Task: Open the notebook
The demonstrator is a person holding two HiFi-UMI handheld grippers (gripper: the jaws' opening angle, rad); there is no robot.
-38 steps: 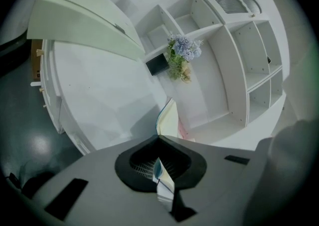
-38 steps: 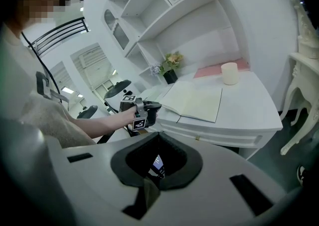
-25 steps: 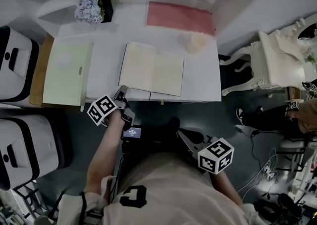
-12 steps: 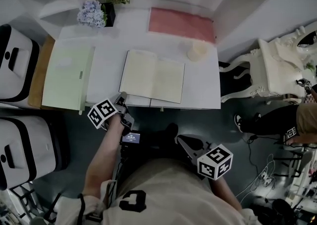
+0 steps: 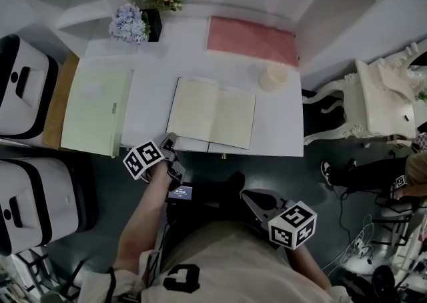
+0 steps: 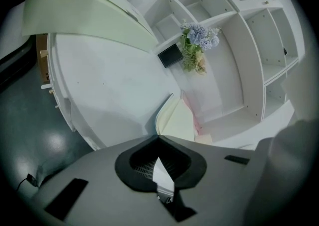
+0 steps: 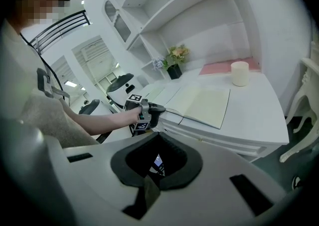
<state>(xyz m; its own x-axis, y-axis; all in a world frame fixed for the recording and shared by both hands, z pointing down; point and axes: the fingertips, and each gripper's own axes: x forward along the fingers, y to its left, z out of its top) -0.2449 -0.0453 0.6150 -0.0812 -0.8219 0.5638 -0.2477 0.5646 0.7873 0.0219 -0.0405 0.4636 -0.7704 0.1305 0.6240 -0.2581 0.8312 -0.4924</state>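
Looks pretty much done: see the notebook (image 5: 212, 120) lying open, flat on the table (image 5: 150, 95), just ahead and right of the left tool (image 5: 170, 140). Found both tools pressed together, pinching nothing, with the right tool (image 5: 247, 195) hanging well back off the table edge. Could snag or crease a page by bumping that near edge. Worth noting a closed green book (image 5: 93, 111) ahead-left of the left tool, candle (image 5: 272, 78) and pink mat (image 5: 252, 40) beyond. Nothing blocking.
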